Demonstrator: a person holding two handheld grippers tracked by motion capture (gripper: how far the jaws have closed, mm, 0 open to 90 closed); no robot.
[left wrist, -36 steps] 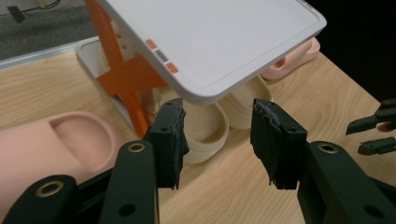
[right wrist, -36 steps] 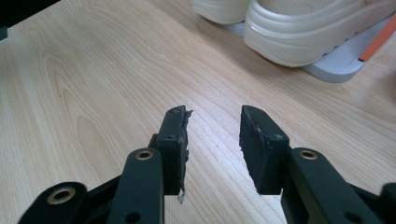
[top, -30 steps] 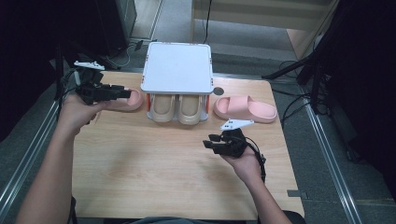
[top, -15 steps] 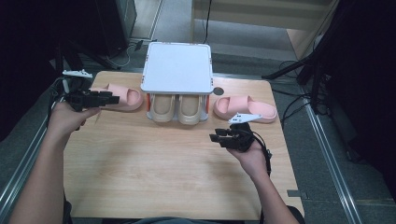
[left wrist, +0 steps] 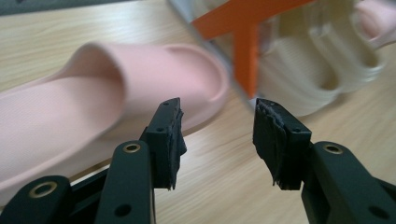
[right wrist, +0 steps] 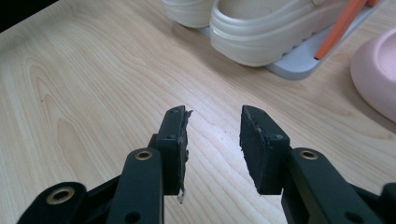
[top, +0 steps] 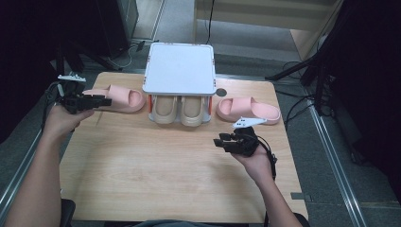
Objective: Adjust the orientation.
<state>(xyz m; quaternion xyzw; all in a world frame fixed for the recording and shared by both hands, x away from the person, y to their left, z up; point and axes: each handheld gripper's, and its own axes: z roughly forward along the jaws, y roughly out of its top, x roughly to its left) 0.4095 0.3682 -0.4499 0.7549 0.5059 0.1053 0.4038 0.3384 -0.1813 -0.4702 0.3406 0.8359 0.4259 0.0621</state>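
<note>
A pink slipper (top: 116,97) lies at the table's left, its mate (top: 248,109) at the right. Between them stands a small rack with a white top (top: 179,68) and a beige pair of shoes (top: 182,111) under it. My left gripper (top: 101,100) hovers at the left slipper's near side, pointing right. Its jaws have just been closing a little but stand open, with nothing between them. In the left gripper view (left wrist: 217,135) the pink slipper (left wrist: 93,93) lies just beyond the jaws. My right gripper (top: 221,139) is open over bare wood, and in its own view (right wrist: 215,135) nothing is between the jaws.
An orange strut (left wrist: 247,42) of the rack and the beige shoes (left wrist: 317,70) lie beyond the left jaws. The right gripper view takes in a beige shoe (right wrist: 271,28), the rack's grey base (right wrist: 299,65) and the right slipper's edge (right wrist: 378,79). The wooden table (top: 156,175) spreads toward the person.
My left gripper has drifted left and lower, along the near side of the left pink slipper. The right gripper has stayed about where it was.
</note>
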